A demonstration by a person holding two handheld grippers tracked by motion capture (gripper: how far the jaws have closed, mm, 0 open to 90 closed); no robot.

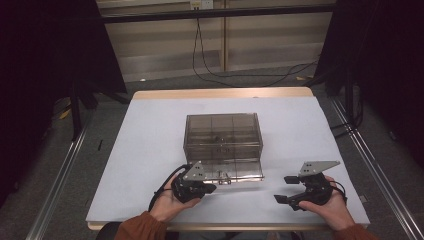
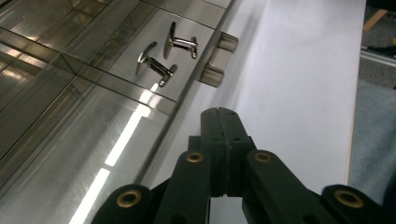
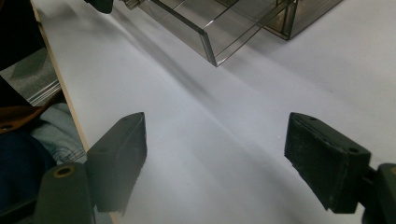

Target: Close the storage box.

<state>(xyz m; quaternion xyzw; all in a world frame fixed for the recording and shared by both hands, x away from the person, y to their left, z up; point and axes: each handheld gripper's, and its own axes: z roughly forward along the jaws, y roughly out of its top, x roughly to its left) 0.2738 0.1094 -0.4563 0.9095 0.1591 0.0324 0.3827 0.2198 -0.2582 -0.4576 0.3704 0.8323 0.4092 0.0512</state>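
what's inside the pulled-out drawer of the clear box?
Two small metal cufflink-like pieces lie in the open drawer of the smoky clear box, near its front handle. Glare and dividers hide the rest. The left claw, shut, sits just outside.

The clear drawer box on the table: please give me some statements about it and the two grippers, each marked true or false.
1. The bottom drawer of the clear box is pulled out. True.
2. The left gripper is wide open. False: its jaws are shut, with nothing between them.
3. Two metal cufflinks lie in the drawer. True.
4. The right gripper holds a cufflink. False: it is open and empty.
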